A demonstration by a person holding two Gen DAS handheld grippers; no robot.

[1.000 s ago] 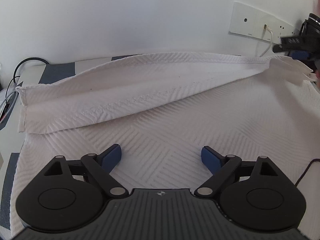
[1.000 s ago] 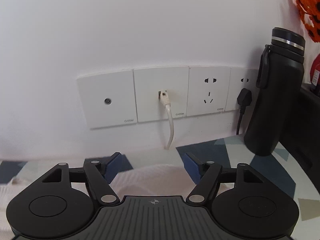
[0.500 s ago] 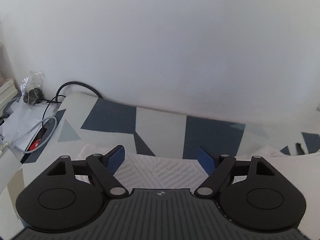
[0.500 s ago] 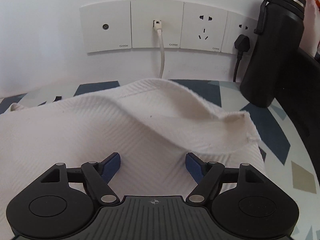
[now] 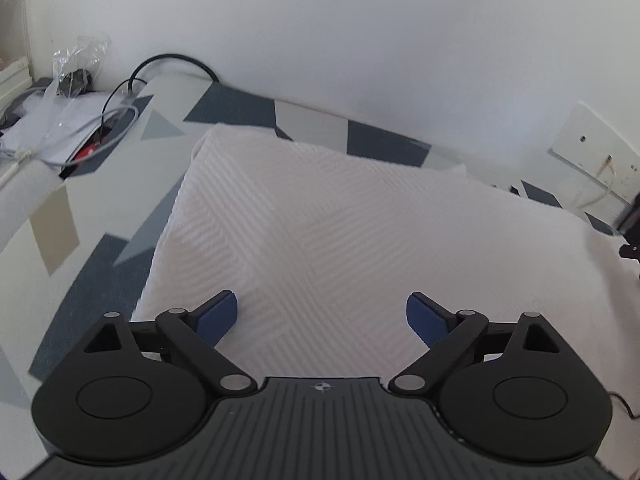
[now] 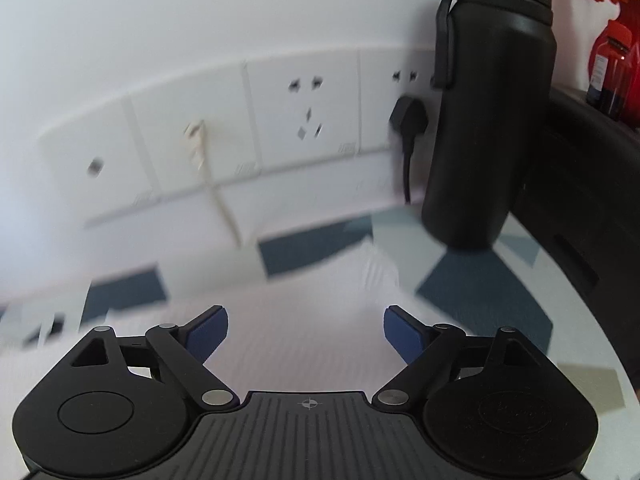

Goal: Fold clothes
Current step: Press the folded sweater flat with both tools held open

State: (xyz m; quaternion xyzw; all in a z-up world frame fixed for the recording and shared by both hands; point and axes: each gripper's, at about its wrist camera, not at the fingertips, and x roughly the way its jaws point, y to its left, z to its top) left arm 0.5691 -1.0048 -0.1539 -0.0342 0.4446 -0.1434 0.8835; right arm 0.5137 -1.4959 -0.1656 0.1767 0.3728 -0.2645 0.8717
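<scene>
Hovering with jaws just opened wide and nothing between them, the left gripper (image 5: 322, 312) and right gripper (image 6: 306, 330) flank the folded white chevron-weave cloth (image 5: 340, 232), lying lengthwise just ahead of both.

Motion blur smeared the wall sockets (image 6: 280, 120) and the white cloth's (image 6: 304, 320) far edge in the right wrist view; the black bottle's (image 6: 488, 120) cap was cropped by the frame's top.
</scene>
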